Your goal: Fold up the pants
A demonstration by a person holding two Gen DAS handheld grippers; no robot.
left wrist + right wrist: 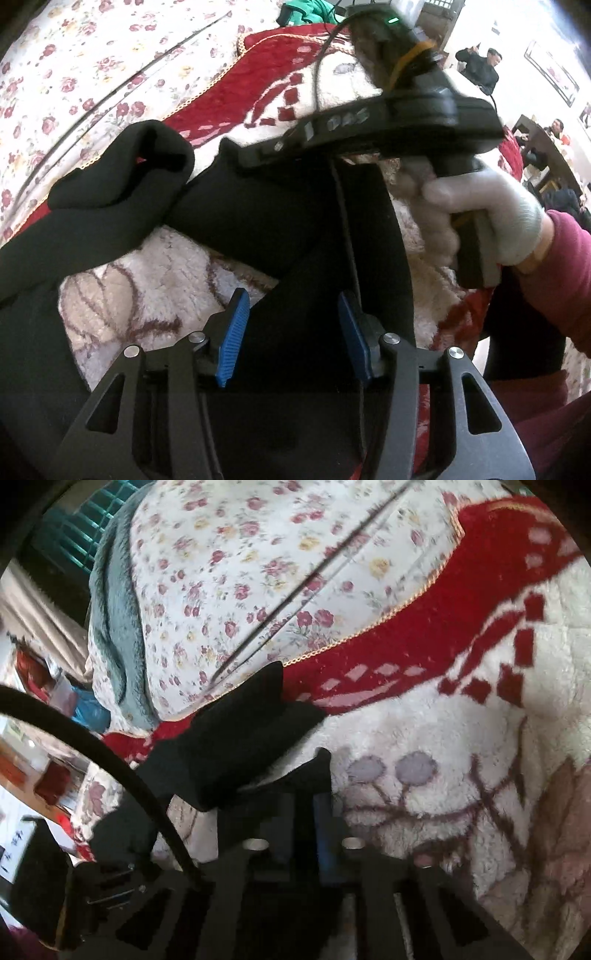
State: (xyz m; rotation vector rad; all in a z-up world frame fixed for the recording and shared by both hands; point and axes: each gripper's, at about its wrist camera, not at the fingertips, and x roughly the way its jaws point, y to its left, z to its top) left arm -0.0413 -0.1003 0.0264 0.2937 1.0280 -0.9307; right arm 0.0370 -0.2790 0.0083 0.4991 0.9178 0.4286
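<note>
Black pants (258, 221) lie on a red and white fleece blanket (155, 280), one leg bunched toward the upper left. My left gripper (293, 306) is open, its blue pads (232, 332) spread over the black cloth without pinching it. The right gripper's body (388, 122), held by a white-gloved hand (491, 221), hovers over the pants' far end. In the right wrist view the right gripper (306, 808) has its jaws close together on an edge of the black pants (236, 746), which rises in a fold before it.
A floral bedsheet (258, 572) covers the bed beyond the blanket (443, 738). A grey-green blanket (114, 627) hangs at the bed's left edge. A black cable (110, 760) arcs across the right wrist view. People sit in the room at the far right (484, 66).
</note>
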